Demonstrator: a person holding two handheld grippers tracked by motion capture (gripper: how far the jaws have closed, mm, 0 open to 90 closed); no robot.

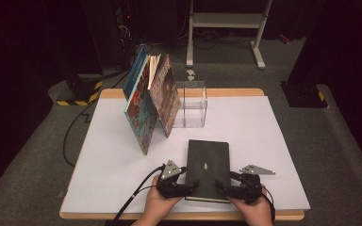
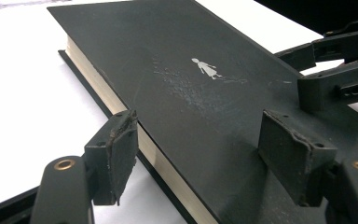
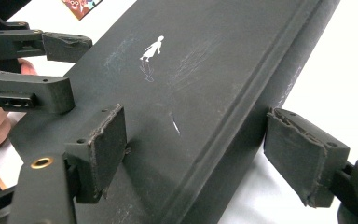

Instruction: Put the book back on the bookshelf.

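Note:
A black hardcover book (image 1: 207, 165) with a small white figure on its cover lies flat near the table's front edge. My left gripper (image 1: 192, 187) lies level at its near-left corner and points right. In the left gripper view (image 2: 200, 154) its jaws straddle that corner of the book (image 2: 191, 93): one pad sits by the page edge and the other over the cover, open. My right gripper (image 1: 222, 188) points left at the near-right corner. In its own view (image 3: 205, 154) one pad lies over the book (image 3: 191, 93) and the other stands clear of the spine, open.
Two colourful picture books (image 1: 148, 101) lean in a tent shape against a clear plastic box (image 1: 191, 106) at the back of the white table (image 1: 264, 141). A black cable (image 1: 136, 193) trails off the front left. A white metal frame (image 1: 226, 21) stands on the floor beyond.

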